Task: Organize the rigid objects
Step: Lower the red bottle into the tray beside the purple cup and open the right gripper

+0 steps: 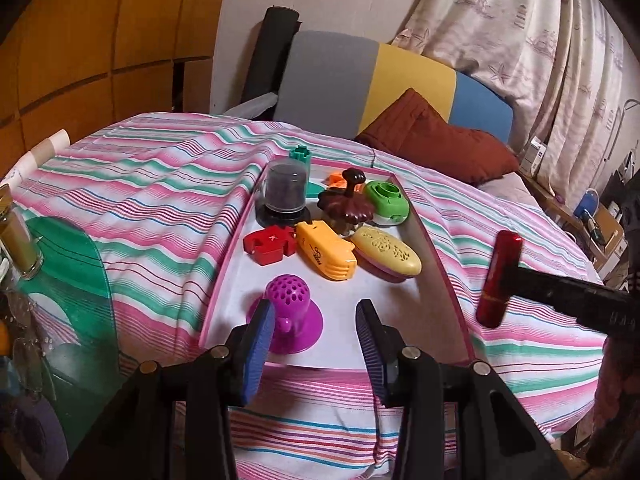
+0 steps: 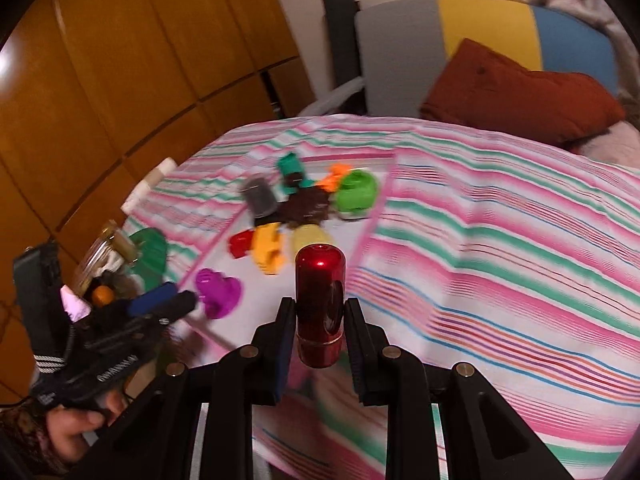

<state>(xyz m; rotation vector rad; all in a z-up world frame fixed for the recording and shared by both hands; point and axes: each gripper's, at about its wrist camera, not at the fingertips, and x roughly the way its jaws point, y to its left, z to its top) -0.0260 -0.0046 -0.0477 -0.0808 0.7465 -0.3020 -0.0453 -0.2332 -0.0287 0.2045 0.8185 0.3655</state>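
We judge the sorting well under way. A white tray (image 1: 436, 256) with a pink rim lies on the striped bedspread (image 1: 152, 184) in the middle of the left wrist view, and it already carries a crowd of small hard things: a purple strainer (image 1: 290, 312) at the near end, a red block (image 1: 269, 243), an orange clip (image 1: 326, 254), a yellow oval case (image 1: 386, 254), a brown spinning top (image 1: 346, 200), a green sharpener (image 1: 387, 197), a dark capped jar (image 1: 282, 190) and a teal piece (image 1: 300, 157) at the far end.

Our right tool (image 2: 319, 322) is clamped on a red cylinder (image 2: 320, 300), held upright in the lower middle of its own view. In the left wrist view the same cylinder hangs at the right edge, outside the tray's rim, so we take it as the piece now on its way in. Our left tool (image 1: 314, 338) stands partly spread and empty, low in the frame, above the tray's near edge beside the strainer.

What is left seems to be this cylinder and perhaps some clutter at the lower left, where a glass bottle (image 1: 18, 240) and a green plastic sheet (image 1: 68, 280) are cut off by the frame.

The right wrist view is smeared, so the tray's contents read there only as coloured blobs. An orange piece (image 1: 340, 179) behind the top is mostly hidden. We cannot tell whether the cylinder's lower end is clear of the bedspread.
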